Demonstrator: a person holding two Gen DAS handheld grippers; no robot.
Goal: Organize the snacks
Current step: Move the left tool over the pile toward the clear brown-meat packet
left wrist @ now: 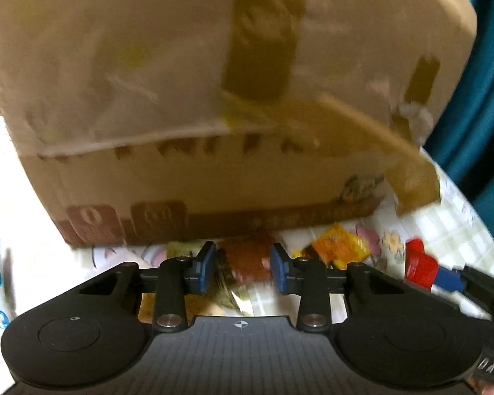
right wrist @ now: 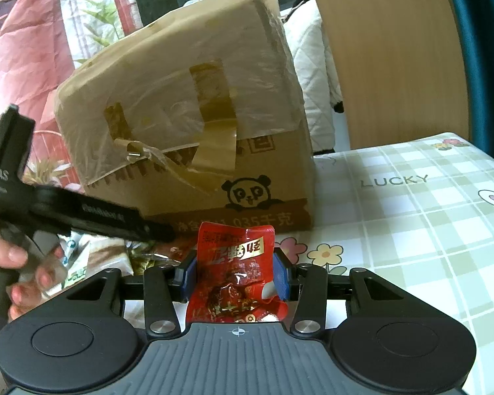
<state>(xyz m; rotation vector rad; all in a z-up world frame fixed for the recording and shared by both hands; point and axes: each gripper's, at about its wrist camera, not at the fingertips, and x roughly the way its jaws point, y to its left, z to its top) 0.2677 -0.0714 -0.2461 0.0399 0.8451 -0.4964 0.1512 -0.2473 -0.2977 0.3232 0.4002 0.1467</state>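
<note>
My right gripper (right wrist: 235, 271) pinches a red snack packet (right wrist: 235, 263). My left gripper (left wrist: 242, 266) straddles a brown packet (left wrist: 247, 256), contact unclear through blur. Next: confirm grip beside the cardboard box (right wrist: 187, 125).

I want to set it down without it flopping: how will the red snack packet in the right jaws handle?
The red snack packet looks like thin glossy film, so probably floppy and somewhat slippery. It stands upright only because the right gripper pinches its sides; released, it would likely slump flat. It seems small and light, with a lumpy filling showing through.
</note>
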